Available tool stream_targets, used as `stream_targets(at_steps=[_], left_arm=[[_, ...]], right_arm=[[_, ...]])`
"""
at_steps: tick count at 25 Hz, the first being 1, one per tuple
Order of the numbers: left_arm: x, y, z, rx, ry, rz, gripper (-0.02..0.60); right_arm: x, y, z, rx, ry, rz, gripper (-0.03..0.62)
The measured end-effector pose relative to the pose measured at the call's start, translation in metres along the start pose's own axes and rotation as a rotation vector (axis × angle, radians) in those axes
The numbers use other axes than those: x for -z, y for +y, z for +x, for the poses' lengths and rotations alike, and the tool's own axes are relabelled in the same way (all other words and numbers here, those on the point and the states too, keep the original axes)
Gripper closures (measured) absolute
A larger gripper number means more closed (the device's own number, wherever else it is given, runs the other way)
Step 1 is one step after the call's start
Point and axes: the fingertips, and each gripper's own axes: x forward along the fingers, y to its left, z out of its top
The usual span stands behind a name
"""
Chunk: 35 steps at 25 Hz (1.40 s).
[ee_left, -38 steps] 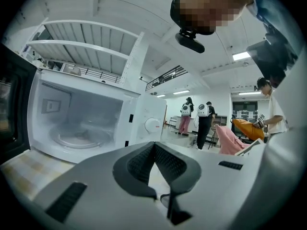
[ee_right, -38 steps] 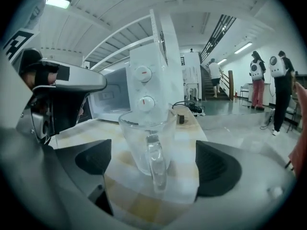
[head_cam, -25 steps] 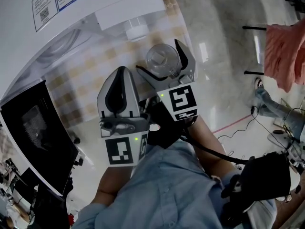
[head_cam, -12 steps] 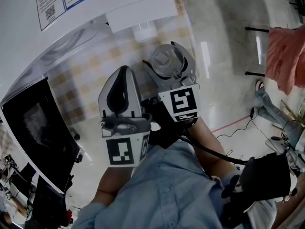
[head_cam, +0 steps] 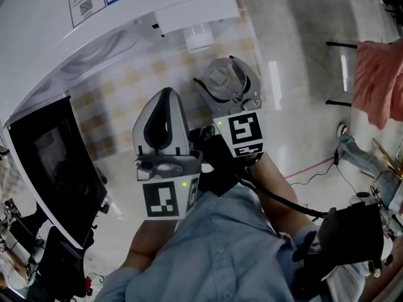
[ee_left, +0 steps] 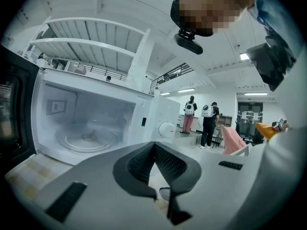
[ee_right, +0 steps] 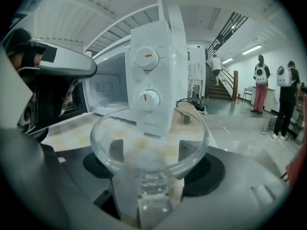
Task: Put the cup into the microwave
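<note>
A clear glass cup stands on the checked tabletop in front of the white microwave's dial panel. My right gripper is shut on it, one pad on each side of the bowl. The microwave's black door hangs open at the left, and the white cavity with its glass turntable shows in the left gripper view. To the left of the cup my left gripper is shut with nothing in it, its tips pointing toward the cavity.
The table's edge runs just right of the cup, with polished floor beyond. A pink cloth hangs over a chair at the far right. Two people stand far off in the room.
The right gripper's jaws have come in from wide apart onto the cup's sides. The left gripper has stayed where it was.
</note>
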Motion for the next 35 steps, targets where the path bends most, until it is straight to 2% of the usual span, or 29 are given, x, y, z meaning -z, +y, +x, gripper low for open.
stream_targets(at_steps=[15, 25, 30, 35], left_arm=[[-0.023, -0.001, -0.035, -0.047, -0.044, 0.019, 0.575], [-0.063, -0.002, -0.09, -0.092, -0.115, 0.033, 0.575], [-0.085, 0.012, -0.113, -0.154, -0.148, 0.053, 0.575], [-0.092, 0.027, -0.119, -0.208, -0.173, 0.098, 0.575]], right_arm=[[-0.032, 0.017, -0.023, -0.041, -0.054, -0.015, 0.223], [-0.056, 0.048, -0.049, -0.108, -0.091, -0.018, 0.223], [-0.071, 0.075, -0.063, -0.156, -0.095, -0.052, 0.223], [-0.088, 0.103, -0.066, -0.218, -0.113, -0.077, 0.223]])
